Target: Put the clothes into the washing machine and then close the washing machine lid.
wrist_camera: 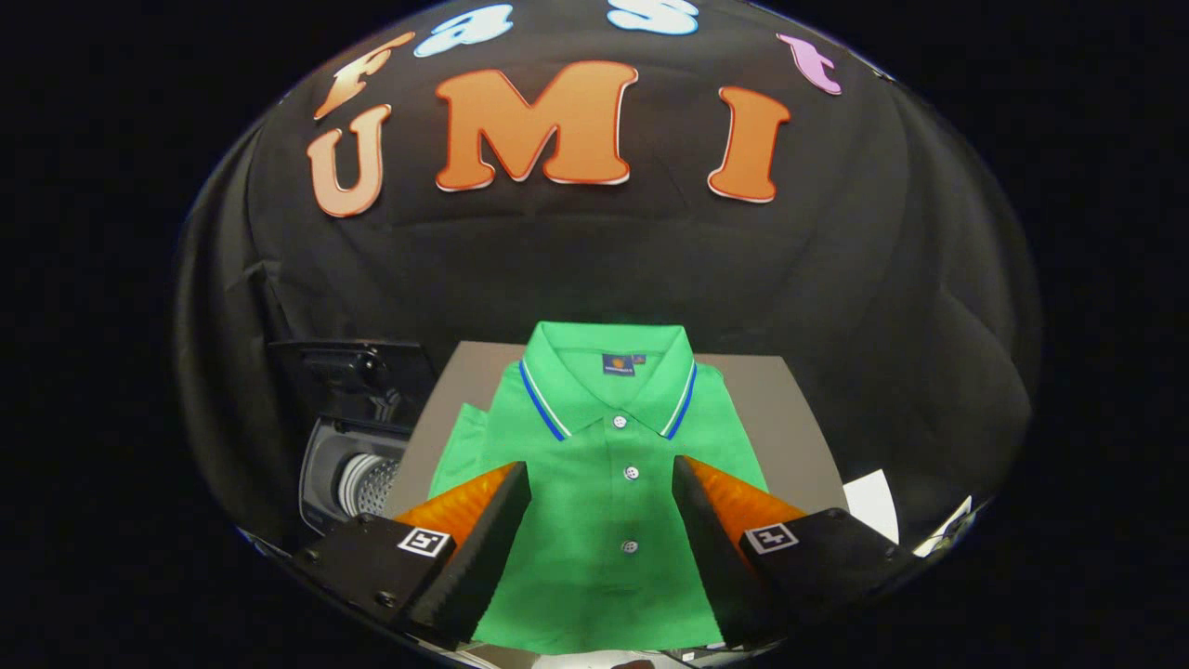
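One green polo shirt (pixel 604 502) (neck label unreadable) lies between spread jaws.

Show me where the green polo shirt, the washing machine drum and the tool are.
green polo shirt (pixel 604 520): gripper view, on the button placket between the fingers.
washing machine drum (pixel 364 483): gripper view, on the perforated metal inside the open machine.
tool (pixel 602 483): gripper view, midway between its open fingertips, above the shirt.

We see a grey desk (pixel 790 409) before the black cloth wall (pixel 836 279); a white paper sheet (pixel 873 502) lies at its right edge.
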`<action>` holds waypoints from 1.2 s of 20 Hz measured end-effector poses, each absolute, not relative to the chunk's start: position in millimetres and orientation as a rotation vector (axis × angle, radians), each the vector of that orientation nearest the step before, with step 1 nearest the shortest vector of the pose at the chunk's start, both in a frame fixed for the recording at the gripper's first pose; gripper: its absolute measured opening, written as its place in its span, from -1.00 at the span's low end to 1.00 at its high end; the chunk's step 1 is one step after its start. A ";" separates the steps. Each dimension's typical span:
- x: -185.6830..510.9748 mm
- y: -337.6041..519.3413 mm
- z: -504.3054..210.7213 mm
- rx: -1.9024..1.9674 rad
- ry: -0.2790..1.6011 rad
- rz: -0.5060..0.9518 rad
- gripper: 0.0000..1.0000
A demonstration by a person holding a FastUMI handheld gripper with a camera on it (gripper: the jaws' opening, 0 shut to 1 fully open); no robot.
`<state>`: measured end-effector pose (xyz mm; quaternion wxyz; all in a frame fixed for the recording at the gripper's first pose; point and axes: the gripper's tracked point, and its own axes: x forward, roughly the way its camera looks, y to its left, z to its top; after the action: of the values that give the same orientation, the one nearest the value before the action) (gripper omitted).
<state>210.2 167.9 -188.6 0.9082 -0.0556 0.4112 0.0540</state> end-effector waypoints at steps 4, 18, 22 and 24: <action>206.4 156.2 -222.4 -0.091 0.945 0.072 0.99; 204.3 164.4 -229.1 0.039 0.914 0.186 -0.73; 206.0 164.9 -222.1 0.207 0.750 0.195 -0.83; 207.6 165.9 -216.2 0.268 0.642 0.200 -0.83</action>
<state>207.6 165.9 -216.2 0.9351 0.1313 0.3142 0.0980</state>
